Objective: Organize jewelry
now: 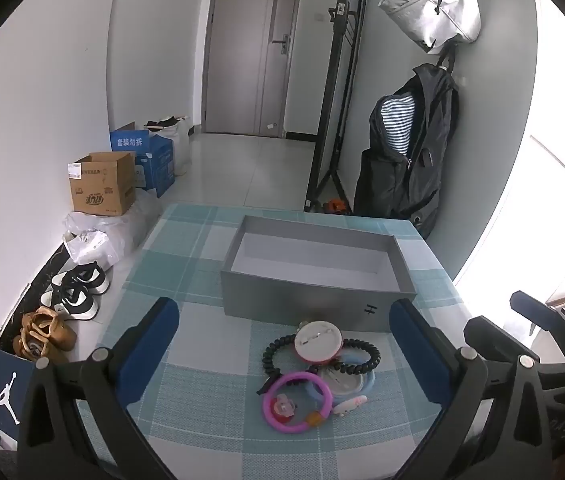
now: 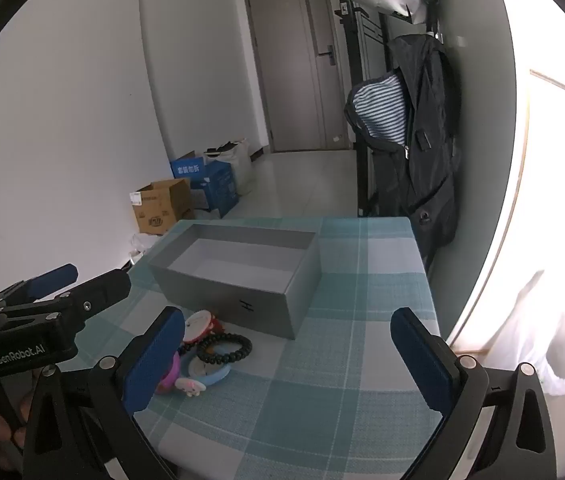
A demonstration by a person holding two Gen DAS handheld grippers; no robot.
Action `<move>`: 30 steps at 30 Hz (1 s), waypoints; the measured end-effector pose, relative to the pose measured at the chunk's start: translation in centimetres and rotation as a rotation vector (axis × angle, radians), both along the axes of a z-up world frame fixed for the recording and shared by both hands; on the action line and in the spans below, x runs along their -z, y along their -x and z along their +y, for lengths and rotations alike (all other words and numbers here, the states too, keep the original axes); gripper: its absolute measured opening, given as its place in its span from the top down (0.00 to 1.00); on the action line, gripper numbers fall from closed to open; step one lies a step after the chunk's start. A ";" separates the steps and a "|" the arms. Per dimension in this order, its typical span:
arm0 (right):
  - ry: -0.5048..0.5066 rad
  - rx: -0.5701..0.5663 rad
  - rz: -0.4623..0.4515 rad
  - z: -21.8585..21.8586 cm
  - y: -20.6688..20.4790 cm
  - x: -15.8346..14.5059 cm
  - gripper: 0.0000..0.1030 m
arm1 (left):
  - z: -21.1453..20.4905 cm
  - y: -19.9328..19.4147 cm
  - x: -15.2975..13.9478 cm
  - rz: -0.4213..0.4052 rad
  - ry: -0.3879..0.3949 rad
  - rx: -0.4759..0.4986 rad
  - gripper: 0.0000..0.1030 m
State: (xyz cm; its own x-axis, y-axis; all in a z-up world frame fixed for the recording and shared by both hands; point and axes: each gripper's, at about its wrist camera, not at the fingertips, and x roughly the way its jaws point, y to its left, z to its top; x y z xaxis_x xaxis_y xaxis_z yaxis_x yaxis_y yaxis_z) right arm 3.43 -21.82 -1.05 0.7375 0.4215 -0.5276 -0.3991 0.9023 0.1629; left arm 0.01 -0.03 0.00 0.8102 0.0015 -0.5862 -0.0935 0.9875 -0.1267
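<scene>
Left wrist view: we hold the left gripper (image 1: 282, 344) with its jaws spread wide and nothing between the pads, which touch nothing. Below it, on the checked surface (image 1: 186, 264), lies the jewelry pile (image 1: 318, 376): a pink ring (image 1: 296, 402), a black bead bracelet (image 1: 356, 356), a round white badge (image 1: 318, 344) and a pale blue ring (image 1: 368, 380), all overlapping. Just behind the pile stands the grey box (image 1: 314, 276), open on top and with nothing inside. Bare cloth lies to the left of the pile. Our right gripper (image 1: 522, 344) shows at the right edge. Off the surface's left edge sit shoes (image 1: 74, 296) and cardboard boxes (image 1: 102, 184).

Right wrist view: our right gripper (image 2: 286, 344) also stands wide open, gripping nothing. The jewelry pile (image 2: 206, 356) sits low left, partly hidden behind the left pad, just beside the grey box (image 2: 238, 280). Wide bare cloth fills the room between the jaws up to the surface's right edge (image 2: 422, 264). The left gripper (image 2: 74, 280) reaches in from the left. A dark jacket (image 2: 422, 140) hangs beyond the far corner.
</scene>
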 end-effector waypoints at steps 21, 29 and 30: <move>-0.001 -0.002 -0.002 0.0 0.0 -0.3 0.00 | -0.1 0.1 0.2 0.001 0.002 0.001 0.01; -0.003 -0.003 -0.002 0.1 0.0 -0.3 0.00 | 0.2 0.0 0.6 0.013 0.027 0.012 0.01; -0.003 -0.003 -0.001 0.1 0.0 -0.4 0.00 | 0.3 -0.1 0.6 0.018 0.033 0.014 0.01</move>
